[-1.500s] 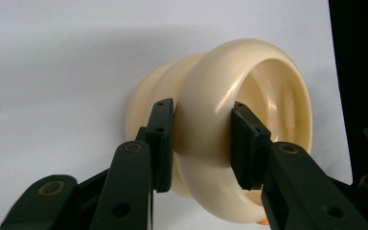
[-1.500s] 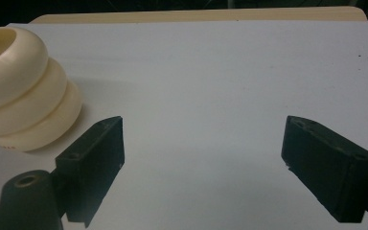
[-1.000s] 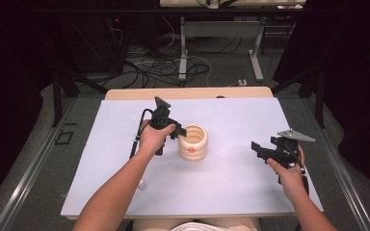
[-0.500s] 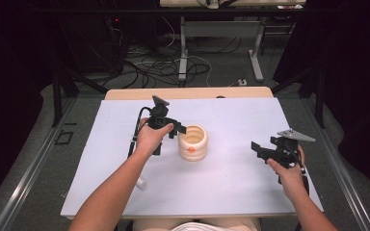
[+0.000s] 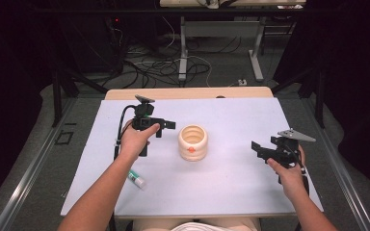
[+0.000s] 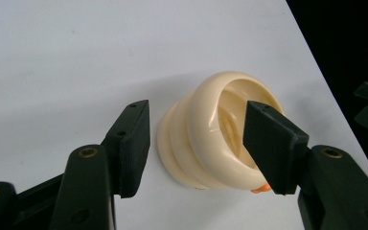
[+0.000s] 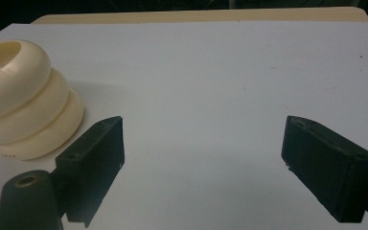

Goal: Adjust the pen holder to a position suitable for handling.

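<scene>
Cream-coloured ribbed plastic cup (image 5: 192,142), formed of three stacked rings with an orange mark low on its side, is seen upright, mouth open upward, at mid-desk (image 5: 231,192).

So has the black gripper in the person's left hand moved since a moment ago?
Yes. The left gripper has backed away leftward from the cream ribbed ring-shaped pot, its jaws just opening, clear of it.
</scene>
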The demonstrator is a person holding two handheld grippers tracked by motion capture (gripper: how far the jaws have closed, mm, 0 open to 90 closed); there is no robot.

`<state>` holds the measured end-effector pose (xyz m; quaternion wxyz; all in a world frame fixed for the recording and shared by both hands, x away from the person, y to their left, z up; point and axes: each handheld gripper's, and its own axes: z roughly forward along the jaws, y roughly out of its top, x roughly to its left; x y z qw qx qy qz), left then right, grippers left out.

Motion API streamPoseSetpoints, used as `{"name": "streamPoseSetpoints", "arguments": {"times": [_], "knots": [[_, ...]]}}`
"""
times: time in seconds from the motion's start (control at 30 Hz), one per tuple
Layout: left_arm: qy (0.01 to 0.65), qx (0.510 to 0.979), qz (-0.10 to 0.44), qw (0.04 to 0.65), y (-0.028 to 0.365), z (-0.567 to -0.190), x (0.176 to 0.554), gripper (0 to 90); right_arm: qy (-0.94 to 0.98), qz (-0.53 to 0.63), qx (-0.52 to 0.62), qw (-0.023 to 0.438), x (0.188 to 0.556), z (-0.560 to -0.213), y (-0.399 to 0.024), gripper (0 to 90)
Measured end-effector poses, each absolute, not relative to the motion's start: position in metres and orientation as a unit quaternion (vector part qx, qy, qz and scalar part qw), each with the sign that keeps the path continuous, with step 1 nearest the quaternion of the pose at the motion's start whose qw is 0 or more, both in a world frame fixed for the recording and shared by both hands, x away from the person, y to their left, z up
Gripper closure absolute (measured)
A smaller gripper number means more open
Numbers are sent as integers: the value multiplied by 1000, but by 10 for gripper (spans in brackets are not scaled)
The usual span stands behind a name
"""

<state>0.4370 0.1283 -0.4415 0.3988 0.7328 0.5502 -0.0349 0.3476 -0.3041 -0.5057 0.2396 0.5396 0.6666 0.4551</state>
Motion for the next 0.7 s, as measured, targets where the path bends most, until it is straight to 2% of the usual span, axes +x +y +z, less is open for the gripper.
{"name": "streamPoseSetpoints", "arguments": {"times": [0.53, 0.7], "knots": [[524, 752, 22, 398, 159, -429, 416, 330, 667, 455, 541, 234, 347, -504, -303, 145], [497, 768, 52, 400, 169, -429, 411, 290, 667, 455, 542, 234, 347, -504, -304, 145]]}}
